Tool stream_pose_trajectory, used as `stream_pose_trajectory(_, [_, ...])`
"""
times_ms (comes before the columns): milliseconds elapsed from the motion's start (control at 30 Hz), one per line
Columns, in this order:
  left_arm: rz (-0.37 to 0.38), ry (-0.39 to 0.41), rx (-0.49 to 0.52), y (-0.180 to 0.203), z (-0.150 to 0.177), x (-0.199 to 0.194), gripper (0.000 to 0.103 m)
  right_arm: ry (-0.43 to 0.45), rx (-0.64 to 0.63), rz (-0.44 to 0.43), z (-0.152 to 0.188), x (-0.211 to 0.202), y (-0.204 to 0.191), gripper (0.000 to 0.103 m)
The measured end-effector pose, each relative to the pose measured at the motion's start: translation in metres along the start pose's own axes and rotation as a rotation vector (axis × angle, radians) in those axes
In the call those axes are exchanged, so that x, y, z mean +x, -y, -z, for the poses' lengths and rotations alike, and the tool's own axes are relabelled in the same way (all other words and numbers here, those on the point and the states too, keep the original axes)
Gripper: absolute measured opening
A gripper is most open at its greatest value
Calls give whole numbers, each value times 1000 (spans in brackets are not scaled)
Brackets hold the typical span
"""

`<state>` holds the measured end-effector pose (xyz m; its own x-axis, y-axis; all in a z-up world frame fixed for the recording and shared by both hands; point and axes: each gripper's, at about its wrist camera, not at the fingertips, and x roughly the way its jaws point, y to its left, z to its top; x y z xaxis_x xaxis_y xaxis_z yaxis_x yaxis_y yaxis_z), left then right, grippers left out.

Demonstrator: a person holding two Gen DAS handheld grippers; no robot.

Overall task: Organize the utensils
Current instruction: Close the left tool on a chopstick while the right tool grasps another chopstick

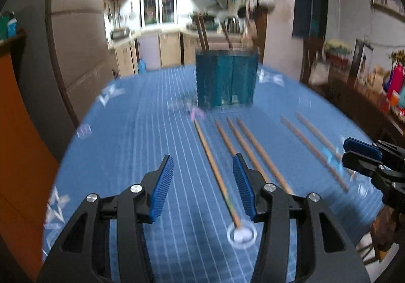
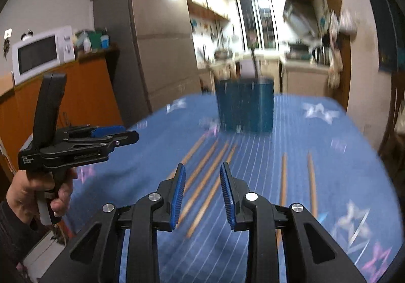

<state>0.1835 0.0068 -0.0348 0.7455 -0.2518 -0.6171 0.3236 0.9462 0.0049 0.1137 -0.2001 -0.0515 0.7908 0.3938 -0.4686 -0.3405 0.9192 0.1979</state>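
Several wooden chopsticks lie side by side on the blue tablecloth, pointing toward a blue utensil holder that has a few sticks standing in it. My left gripper is open and empty, above the leftmost chopstick. My right gripper is open and empty, hovering over the middle chopsticks; it also shows at the right edge of the left wrist view. The holder stands at the table's far side. The left gripper shows side-on at the left.
Two more chopsticks lie apart to the right. A fridge, a microwave on an orange cabinet and a kitchen lie beyond the table. A shelf with clutter stands to the right.
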Motion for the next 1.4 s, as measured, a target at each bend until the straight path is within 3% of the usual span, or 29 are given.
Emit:
stream_pose_trajectory(133, [11,-96,7,1,28,17,47,-78,10,-8,26,11,-6,26])
stream_pose_trajectory(367, [32,-187,12,3,51,28,47,-163,18,-12,39,28,-14,24])
stream_pose_trajectory(733, [39,-196,26,16,66,33,46,-213,23,17,42,46,-20,24])
stream_pose_trajectory(900, [33,-184,46,24,69,35,28,-210,35,31,44,49,-19,20])
stream_pose_trajectory(1033, [17,-171,41,29,69,34,25,-207,24,55,45,50,-23,17])
stream_pose_trajectory(1200, [3,-158,52,39,71,33,11,-191,4,90,49,48,-28,16])
stream_pose_trajectory(1233, [-3,-156,52,40,71,33,8,-182,-4,107,50,47,-29,11])
stream_pose_trajectory(1400, [-1,-149,23,35,73,29,7,-143,2,115,58,40,-27,8])
